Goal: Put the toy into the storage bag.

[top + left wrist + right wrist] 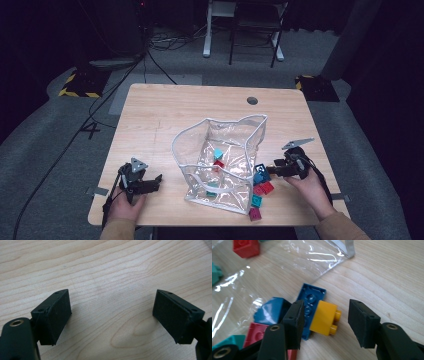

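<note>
Showing one yellow brick [325, 318], two blue bricks [310, 305], one clear bag [220, 150]

1. Our left gripper [156, 179] sits low by the near left edge, jaws wide apart, nothing between them.
2. Our right gripper [270, 169] points left, jaws partly open, pads not pressing anything.

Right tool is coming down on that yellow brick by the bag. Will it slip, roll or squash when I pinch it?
The yellow brick looks like hard moulded plastic, so it should stay stiff, not squash. Its flat faces make rolling unlikely, though its glossy skin may slide on the pads. It lies against the blue brick, which could get nudged along. The right tool stands open around it.
</note>
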`<action>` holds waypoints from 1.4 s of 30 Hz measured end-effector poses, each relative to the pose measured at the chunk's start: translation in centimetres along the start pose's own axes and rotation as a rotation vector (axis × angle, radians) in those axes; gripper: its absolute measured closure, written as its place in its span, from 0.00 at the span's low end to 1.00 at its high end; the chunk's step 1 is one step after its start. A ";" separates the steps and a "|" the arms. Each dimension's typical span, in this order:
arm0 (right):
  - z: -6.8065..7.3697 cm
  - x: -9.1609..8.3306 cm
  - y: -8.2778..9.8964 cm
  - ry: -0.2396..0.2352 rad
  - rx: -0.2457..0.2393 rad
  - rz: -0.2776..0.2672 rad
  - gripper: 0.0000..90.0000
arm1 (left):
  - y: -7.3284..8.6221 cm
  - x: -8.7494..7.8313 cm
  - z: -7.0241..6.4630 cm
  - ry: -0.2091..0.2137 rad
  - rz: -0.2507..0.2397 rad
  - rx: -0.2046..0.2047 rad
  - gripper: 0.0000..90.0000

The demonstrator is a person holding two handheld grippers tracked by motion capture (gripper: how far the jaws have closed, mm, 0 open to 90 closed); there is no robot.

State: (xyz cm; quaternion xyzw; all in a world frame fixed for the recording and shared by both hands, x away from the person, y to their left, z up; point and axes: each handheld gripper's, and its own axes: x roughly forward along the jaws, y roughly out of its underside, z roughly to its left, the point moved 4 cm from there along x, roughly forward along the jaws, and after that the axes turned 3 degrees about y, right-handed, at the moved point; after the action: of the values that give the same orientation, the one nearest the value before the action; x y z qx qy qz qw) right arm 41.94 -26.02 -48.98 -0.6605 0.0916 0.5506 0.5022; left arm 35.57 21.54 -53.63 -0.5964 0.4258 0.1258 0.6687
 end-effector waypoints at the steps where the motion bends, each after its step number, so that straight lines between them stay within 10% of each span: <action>1: -0.2 0.1 0.1 0.002 0.003 0.004 0.53 | 0.0 0.0 0.0 0.000 0.000 0.000 0.17; 21: -1.5 0.9 0.9 0.071 -0.007 0.046 0.73 | 0.0 0.0 0.0 0.000 0.000 0.000 0.17; 42: 0.2 -4.8 -2.0 -0.015 -0.037 -0.053 0.73 | 0.0 0.0 0.0 0.001 -0.001 0.000 0.17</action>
State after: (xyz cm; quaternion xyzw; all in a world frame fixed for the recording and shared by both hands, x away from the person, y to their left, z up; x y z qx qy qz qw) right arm 41.38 -27.00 -43.87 -0.6676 0.0600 0.5437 0.5051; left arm 35.58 21.54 -53.63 -0.5968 0.4259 0.1251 0.6685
